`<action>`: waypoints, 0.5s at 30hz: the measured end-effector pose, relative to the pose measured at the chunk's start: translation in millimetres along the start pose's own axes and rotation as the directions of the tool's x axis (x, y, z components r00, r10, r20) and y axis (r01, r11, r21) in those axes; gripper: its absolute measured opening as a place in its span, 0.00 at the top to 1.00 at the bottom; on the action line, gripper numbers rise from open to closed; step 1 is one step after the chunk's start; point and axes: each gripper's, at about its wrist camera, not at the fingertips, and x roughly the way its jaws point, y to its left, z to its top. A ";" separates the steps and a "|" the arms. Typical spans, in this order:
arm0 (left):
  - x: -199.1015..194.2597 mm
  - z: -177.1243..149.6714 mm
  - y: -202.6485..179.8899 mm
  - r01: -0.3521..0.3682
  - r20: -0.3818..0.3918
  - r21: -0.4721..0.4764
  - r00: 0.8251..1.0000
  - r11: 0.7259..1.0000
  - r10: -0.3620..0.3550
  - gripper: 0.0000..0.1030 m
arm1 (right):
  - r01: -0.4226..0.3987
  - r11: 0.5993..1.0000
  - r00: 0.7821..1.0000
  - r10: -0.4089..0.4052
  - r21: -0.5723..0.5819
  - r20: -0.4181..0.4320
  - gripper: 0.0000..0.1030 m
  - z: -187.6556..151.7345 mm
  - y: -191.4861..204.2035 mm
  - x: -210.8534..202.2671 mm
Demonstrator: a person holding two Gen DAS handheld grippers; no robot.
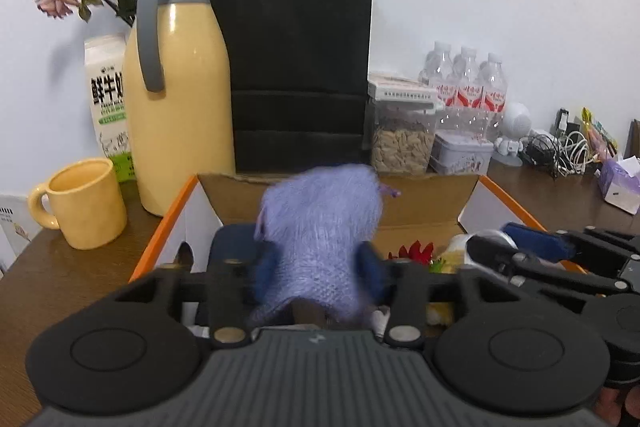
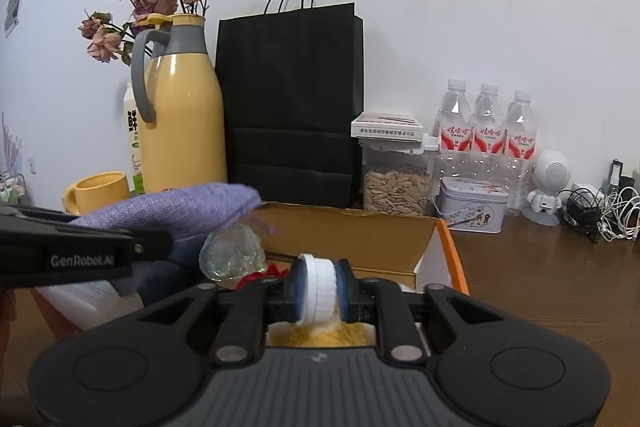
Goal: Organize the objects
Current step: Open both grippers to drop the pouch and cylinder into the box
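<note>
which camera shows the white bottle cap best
The right wrist view: the white bottle cap sits centred between that gripper's blue fingers, ridges sharp. The left wrist view shows only a blurred bottle end, cap indistinct.

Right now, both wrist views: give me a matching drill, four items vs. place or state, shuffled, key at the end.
Items
1. purple knit cloth
2. white bottle cap
3. yellow mug
4. jar of seeds

Places or states
A. on the wooden table, left of the yellow thermos jug
B. between the fingers of the left gripper, over the open cardboard box
C. at the back, right of the black paper bag, a small flat box on its lid
D. between the blue pads of the right gripper

Pairs: 1-B, 2-D, 3-A, 4-C
</note>
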 end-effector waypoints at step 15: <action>-9.5 5.6 6.4 -0.077 0.051 -0.046 0.996 0.996 0.080 0.00 | 0.021 0.999 1.000 -0.022 0.028 0.019 0.00 -1.4 -7.5 -11.1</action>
